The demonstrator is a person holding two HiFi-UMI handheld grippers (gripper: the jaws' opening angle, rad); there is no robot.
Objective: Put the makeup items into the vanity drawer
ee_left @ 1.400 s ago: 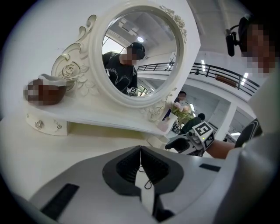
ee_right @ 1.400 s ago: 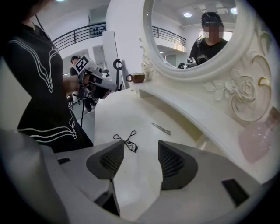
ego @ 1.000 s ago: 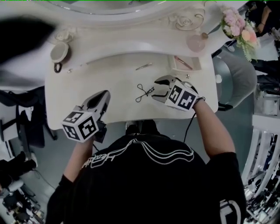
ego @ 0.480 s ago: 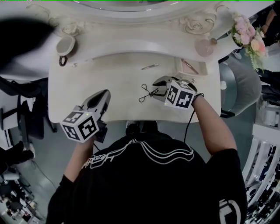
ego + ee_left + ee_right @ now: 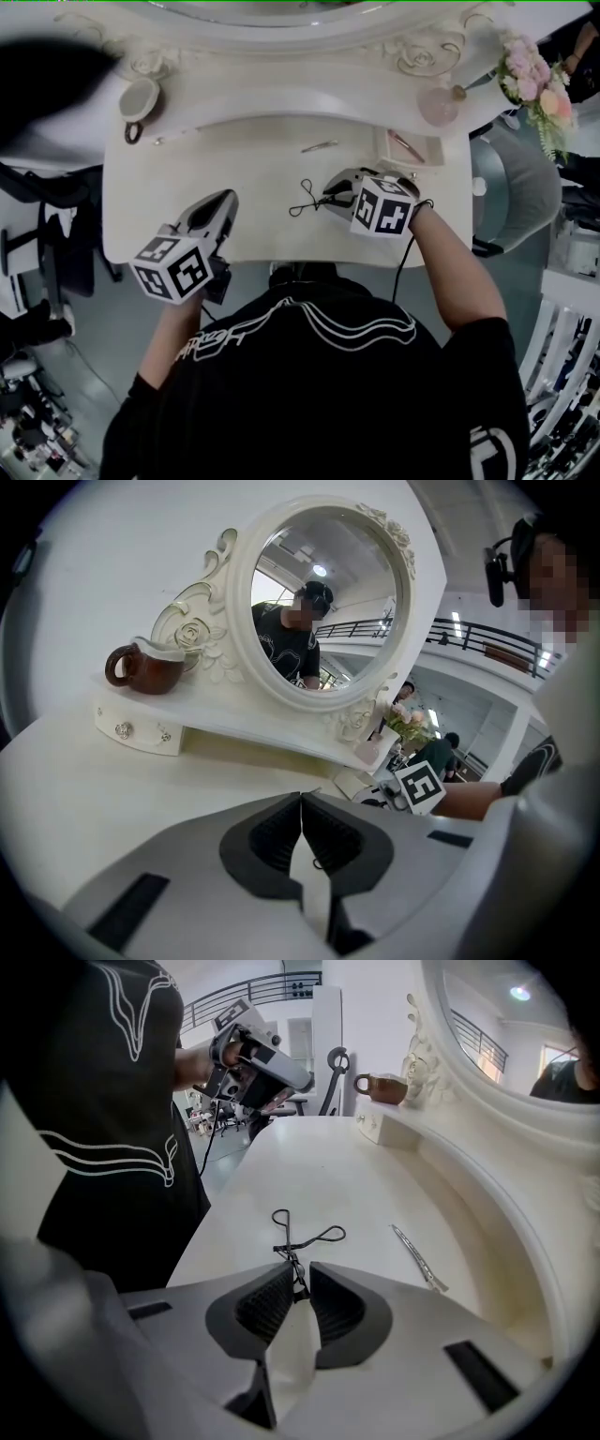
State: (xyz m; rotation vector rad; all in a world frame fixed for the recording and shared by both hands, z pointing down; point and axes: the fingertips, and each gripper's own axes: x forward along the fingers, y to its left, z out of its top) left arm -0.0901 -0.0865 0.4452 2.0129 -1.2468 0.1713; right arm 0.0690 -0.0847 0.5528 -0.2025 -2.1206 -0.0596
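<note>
A black eyelash curler (image 5: pixel 305 199) (image 5: pixel 300 1239) lies on the white vanity top (image 5: pixel 244 173), its loop handles pointing left. My right gripper (image 5: pixel 328 199) (image 5: pixel 300 1274) has just been closing, and its jaws now pinch the curler's head end between their tips. Silver tweezers (image 5: pixel 320 146) (image 5: pixel 417 1256) lie farther back, apart from both grippers. A small open drawer (image 5: pixel 436 150) at the right back holds a slim item. My left gripper (image 5: pixel 225 202) (image 5: pixel 301 799) hovers near the front edge, shut with nothing in it.
A brown and white cup (image 5: pixel 139 97) (image 5: pixel 150 667) stands on the left shelf under the round mirror (image 5: pixel 323 602). A pink heart-shaped object (image 5: pixel 436 106) and a flower bunch (image 5: pixel 534 80) sit at the right back. The person's body is against the front edge.
The right gripper's jaws went from wide open to closed around the curler's head, and the gripper rolled a little. The left gripper stayed where it was.
</note>
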